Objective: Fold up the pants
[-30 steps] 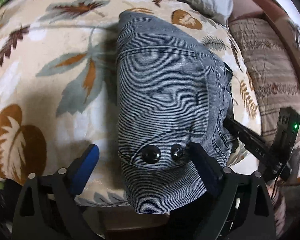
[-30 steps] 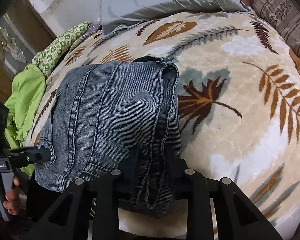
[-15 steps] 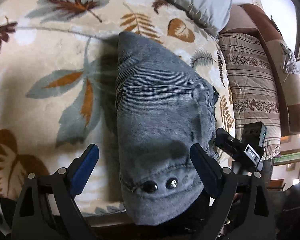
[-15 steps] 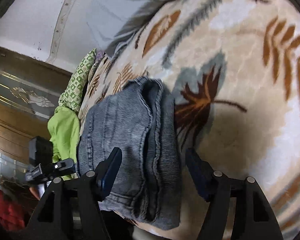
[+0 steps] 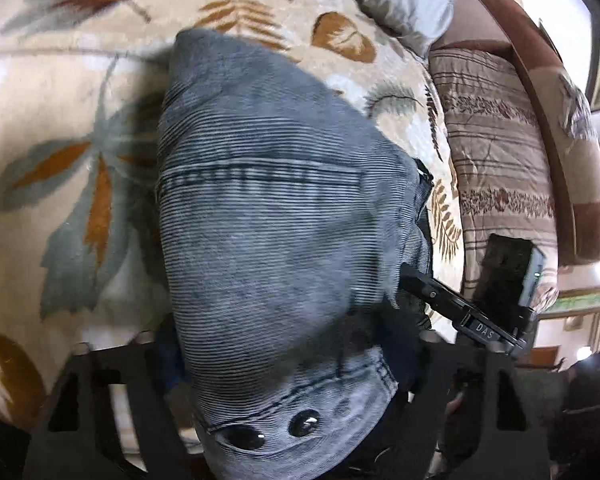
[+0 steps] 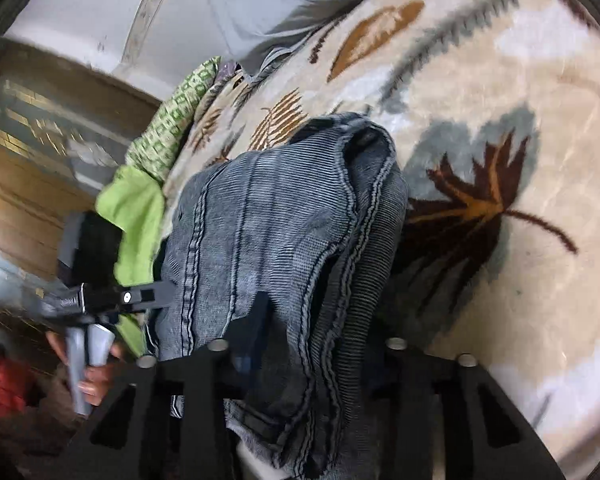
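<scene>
Folded grey-blue ribbed denim pants lie as a thick bundle at the near edge of the cream leaf-print plush blanket, waistband w/ two dark buttons hanging toward the camera. Half a sec ago both grippers straddled the bundle w/ blue pads spread clear — now both are closing in. Left gripper: jaws closing, pads tucked against the bundle's sides at the button end. Right gripper: jaws closing, pinching the stacked hem layers. Judgement — folding looks done; this double grab likely sets up lifting or shifting the bundle. Blur hides exact pad contact on the left.
</scene>
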`<state>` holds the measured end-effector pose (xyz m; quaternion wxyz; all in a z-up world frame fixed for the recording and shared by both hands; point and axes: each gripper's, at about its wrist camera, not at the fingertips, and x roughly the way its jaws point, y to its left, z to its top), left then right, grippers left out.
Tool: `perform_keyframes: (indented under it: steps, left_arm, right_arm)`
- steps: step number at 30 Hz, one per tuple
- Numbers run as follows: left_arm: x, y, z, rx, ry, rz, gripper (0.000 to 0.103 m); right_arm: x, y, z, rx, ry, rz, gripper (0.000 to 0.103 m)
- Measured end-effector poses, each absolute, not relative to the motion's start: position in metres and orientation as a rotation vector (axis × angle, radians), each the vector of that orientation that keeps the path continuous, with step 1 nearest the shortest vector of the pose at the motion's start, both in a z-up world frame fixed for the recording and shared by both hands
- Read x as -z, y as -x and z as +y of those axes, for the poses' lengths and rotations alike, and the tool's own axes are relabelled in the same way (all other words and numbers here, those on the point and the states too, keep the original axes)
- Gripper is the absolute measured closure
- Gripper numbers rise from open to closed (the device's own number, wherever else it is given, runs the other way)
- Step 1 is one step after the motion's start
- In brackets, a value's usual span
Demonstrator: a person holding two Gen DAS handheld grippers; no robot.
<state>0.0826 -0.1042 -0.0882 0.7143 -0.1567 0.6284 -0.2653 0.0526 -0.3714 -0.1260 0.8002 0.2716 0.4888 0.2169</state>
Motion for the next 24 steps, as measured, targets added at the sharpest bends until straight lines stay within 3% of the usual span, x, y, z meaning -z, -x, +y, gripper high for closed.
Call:
perform_keyframes:
  steps: [1, 4, 16, 24]
  left_arm:
    - [0.082, -0.08, -0.105, 0.576, 0.316, 1.374, 0.044]
    - [0.068, -0.076, -0.105, 0.575, 0.283, 1.339, 0.049]
    - [0.007, -0.139, -0.081, 0.544, 0.209, 1.154, 0.049]
    - [0.021, -0.208, -0.079, 0.502, 0.188, 1.132, 0.049]
  right_arm:
    - [0.12, -0.049, -0.368, -0.452, -0.561, 1.043, 0.075]
    - [0.099, -0.042, -0.357, -0.448, -0.53, 1.03, 0.078]
    - [0.033, -0.102, -0.316, -0.482, -0.451, 0.914, 0.075]
    - [0.045, -0.183, -0.302, -0.44, -0.446, 0.917, 0.074]
